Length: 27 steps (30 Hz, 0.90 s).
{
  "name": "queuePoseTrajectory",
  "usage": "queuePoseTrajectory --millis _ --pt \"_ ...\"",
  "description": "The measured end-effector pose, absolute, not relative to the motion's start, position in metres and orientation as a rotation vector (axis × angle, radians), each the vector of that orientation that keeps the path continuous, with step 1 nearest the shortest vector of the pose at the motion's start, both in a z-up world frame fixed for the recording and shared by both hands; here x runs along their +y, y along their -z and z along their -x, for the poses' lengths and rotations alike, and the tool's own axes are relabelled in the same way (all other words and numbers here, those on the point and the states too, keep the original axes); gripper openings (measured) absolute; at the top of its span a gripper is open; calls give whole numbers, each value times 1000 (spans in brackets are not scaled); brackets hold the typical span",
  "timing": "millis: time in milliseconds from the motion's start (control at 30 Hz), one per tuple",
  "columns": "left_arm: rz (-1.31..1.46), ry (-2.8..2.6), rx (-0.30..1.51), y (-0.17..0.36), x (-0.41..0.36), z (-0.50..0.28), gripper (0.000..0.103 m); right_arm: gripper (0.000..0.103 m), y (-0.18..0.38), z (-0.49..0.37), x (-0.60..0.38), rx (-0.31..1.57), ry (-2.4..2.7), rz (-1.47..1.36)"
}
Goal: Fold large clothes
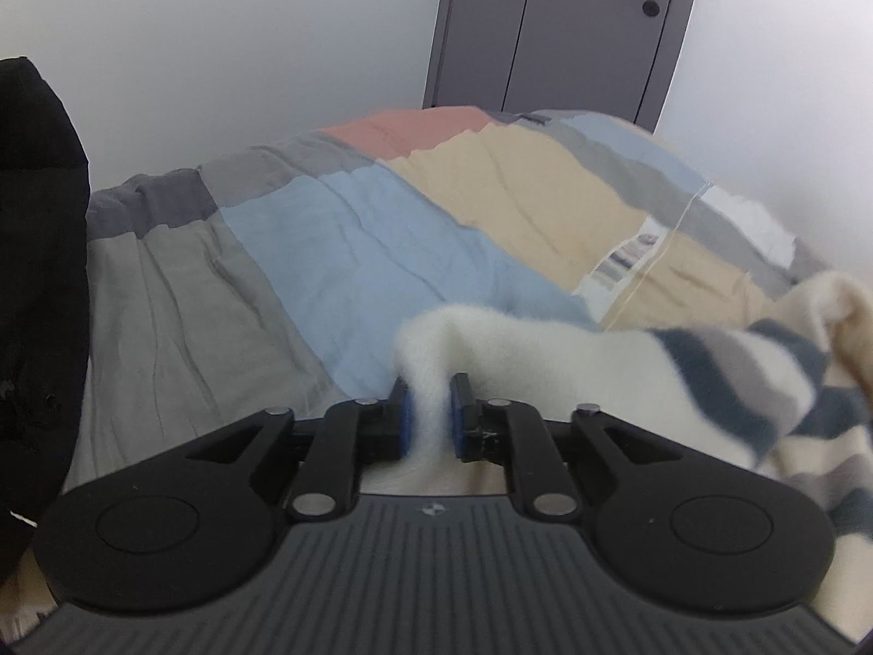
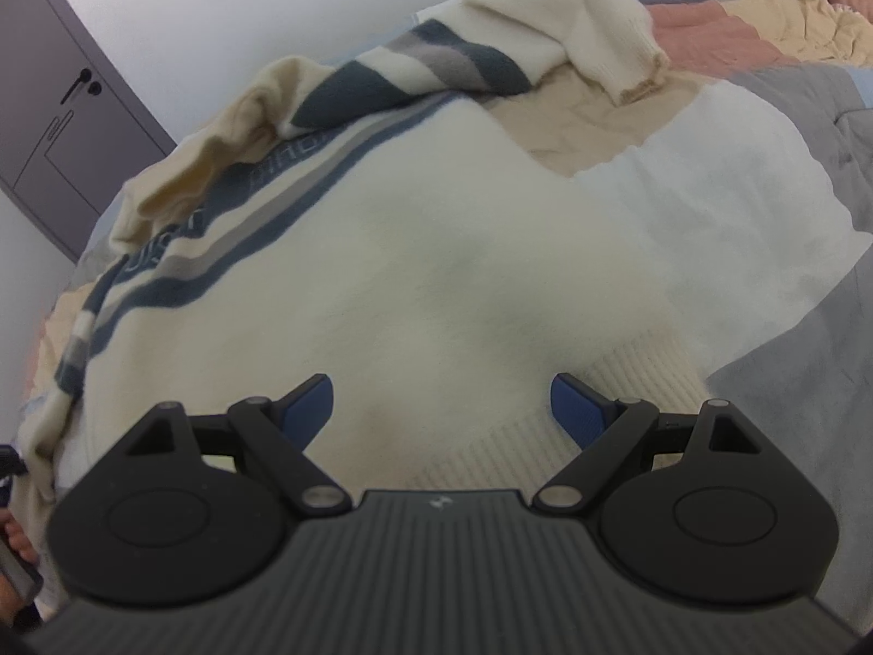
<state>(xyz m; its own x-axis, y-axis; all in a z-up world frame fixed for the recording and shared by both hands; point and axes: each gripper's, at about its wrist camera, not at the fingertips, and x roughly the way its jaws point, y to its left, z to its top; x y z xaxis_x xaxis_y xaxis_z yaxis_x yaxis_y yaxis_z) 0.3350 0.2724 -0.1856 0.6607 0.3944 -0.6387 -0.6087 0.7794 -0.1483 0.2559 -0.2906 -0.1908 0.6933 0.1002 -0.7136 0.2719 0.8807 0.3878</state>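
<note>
Mid-fold, the left hand-held gripper [image 1: 429, 415] loosely straddles a ridge of the cream sweater [image 2: 382, 273] on the bed [image 1: 229, 273], while the right hand-held gripper [image 2: 442, 409] hovers open above its hem, needing a pinch next.

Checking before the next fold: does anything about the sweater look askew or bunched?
Yes. The sweater is not flat: its far sleeve lies flopped across the top, and the striped shoulder is rumpled into a ridge. A pinch of white knit stands up between the left gripper fingers. No damage is visible.
</note>
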Motion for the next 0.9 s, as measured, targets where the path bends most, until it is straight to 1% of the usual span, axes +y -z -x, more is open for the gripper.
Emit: queuePoseTrajectory --millis 33,67,100,267,400,500,600,800,833,867,900 --pt "367 -576 617 182 271 -333 37 88 190 -256 -290 805 102 -495" --pt "353 -582 608 176 266 -329 62 88 189 -256 -290 802 102 -490" --pt "341 -591 590 171 261 -322 76 88 187 -255 -290 797 99 -487" --pt "324 -463 503 136 227 -286 77 88 175 -247 -296 763 117 -481" --pt "330 -303 493 120 188 -256 77 87 162 -239 -301 716 95 -456" --pt "372 -177 525 127 159 -230 77 88 153 -234 -300 687 86 -409" --pt "417 -70 601 142 133 -213 77 88 149 -230 -305 678 84 -404" --pt "548 78 737 171 107 -216 77 88 155 -230 -323 718 115 -411" --pt "559 85 756 177 104 -219 77 89 156 -231 -325 723 131 -413" --pt "567 96 777 183 100 -221 77 92 158 -233 -328 733 152 -410" --pt "574 106 796 189 97 -224 77 103 161 -235 -331 745 171 -407"
